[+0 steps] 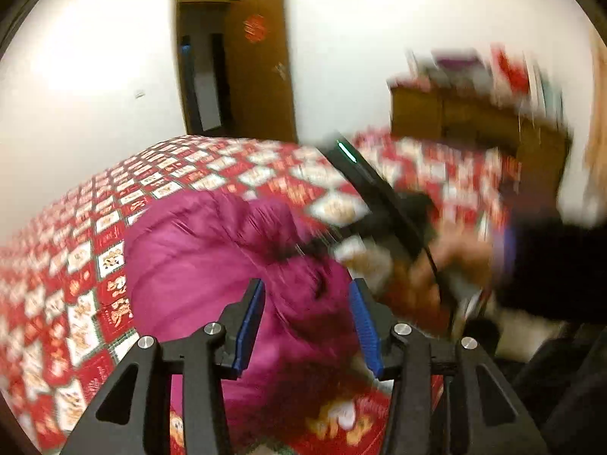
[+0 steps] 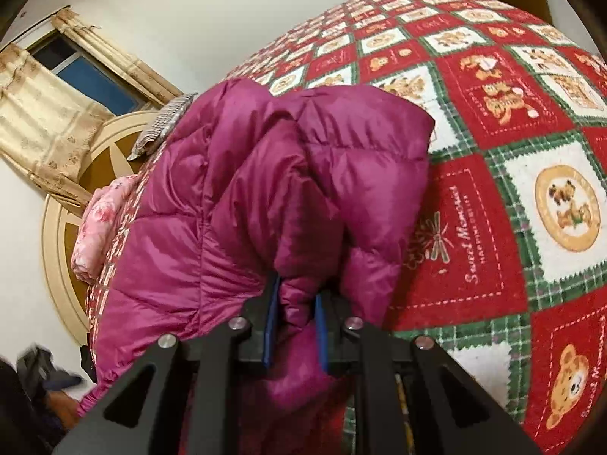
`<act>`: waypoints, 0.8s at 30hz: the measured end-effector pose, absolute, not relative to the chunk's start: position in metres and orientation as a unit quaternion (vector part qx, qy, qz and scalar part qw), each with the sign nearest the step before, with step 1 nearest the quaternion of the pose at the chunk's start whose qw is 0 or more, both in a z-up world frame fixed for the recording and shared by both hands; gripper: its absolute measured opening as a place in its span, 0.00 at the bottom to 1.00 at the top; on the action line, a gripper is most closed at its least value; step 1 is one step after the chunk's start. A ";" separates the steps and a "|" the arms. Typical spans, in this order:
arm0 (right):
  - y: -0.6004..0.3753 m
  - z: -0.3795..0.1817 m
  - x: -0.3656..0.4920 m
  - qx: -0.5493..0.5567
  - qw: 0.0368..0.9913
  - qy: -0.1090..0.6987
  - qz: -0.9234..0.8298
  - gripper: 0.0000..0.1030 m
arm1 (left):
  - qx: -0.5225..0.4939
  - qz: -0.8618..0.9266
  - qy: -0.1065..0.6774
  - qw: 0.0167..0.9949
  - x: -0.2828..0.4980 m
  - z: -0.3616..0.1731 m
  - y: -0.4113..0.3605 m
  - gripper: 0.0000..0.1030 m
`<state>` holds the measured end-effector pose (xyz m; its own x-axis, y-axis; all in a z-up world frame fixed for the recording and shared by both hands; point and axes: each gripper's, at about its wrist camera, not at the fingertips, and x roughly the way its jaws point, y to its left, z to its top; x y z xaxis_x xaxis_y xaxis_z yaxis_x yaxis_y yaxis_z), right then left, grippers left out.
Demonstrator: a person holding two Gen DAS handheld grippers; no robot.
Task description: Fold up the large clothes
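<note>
Lying bunched on the bed (image 2: 474,197) with its red teddy-bear quilt, the magenta puffer jacket (image 2: 235,197) is pinched at one fold by the right tool (image 2: 294,326); the left tool (image 1: 305,326) hangs spread above it, gripping nothing

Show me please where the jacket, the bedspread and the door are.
jacket (image 2: 235,204): right wrist view, its puffy quilted middle.
bedspread (image 2: 493,174): right wrist view, a bare red and white patch.
door (image 1: 261,72): left wrist view, the open brown panel.
</note>
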<state>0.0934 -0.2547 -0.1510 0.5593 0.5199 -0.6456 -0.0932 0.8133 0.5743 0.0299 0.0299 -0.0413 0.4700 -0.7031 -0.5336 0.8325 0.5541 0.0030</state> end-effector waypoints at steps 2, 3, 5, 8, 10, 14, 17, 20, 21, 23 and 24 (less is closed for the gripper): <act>-0.257 -0.145 0.083 0.231 0.856 0.428 0.174 0.18 | 0.079 -0.410 0.244 0.875 0.065 -0.025 0.042 0.64; -0.257 -0.139 0.077 0.220 0.861 0.426 0.167 0.22 | 0.063 -0.373 0.248 0.892 0.083 -0.022 0.046 0.73; -0.258 -0.124 0.067 0.203 0.872 0.420 0.148 0.30 | 0.055 -0.299 0.263 0.916 0.124 -0.025 0.044 0.74; -0.258 -0.087 0.055 0.169 0.900 0.388 0.106 0.30 | 0.052 -0.232 0.290 0.927 0.166 -0.051 0.032 0.74; -0.255 -0.059 0.055 0.160 0.912 0.368 0.083 0.30 | 0.022 -0.217 0.333 0.917 0.185 -0.076 0.022 0.74; -0.235 -0.015 0.077 0.197 0.917 0.333 0.093 0.36 | -0.034 -0.200 0.360 0.911 0.182 -0.111 0.010 0.74; -0.228 -0.012 0.102 0.268 0.902 0.320 0.108 0.62 | -0.019 -0.191 0.348 0.918 0.169 -0.112 -0.001 0.74; -0.211 -0.031 0.130 0.279 0.898 0.331 0.082 0.59 | -0.012 -0.195 0.358 0.913 0.167 -0.108 0.001 0.74; -0.206 -0.041 0.136 0.241 0.909 0.338 0.037 0.54 | -0.020 -0.195 0.362 0.911 0.171 -0.106 0.006 0.74; -0.204 -0.063 0.143 0.197 0.916 0.350 -0.014 0.45 | -0.040 -0.190 0.364 0.911 0.176 -0.099 0.018 0.74; -0.209 -0.077 0.145 0.193 0.912 0.361 -0.023 0.41 | -0.045 -0.184 0.362 0.913 0.180 -0.095 0.022 0.74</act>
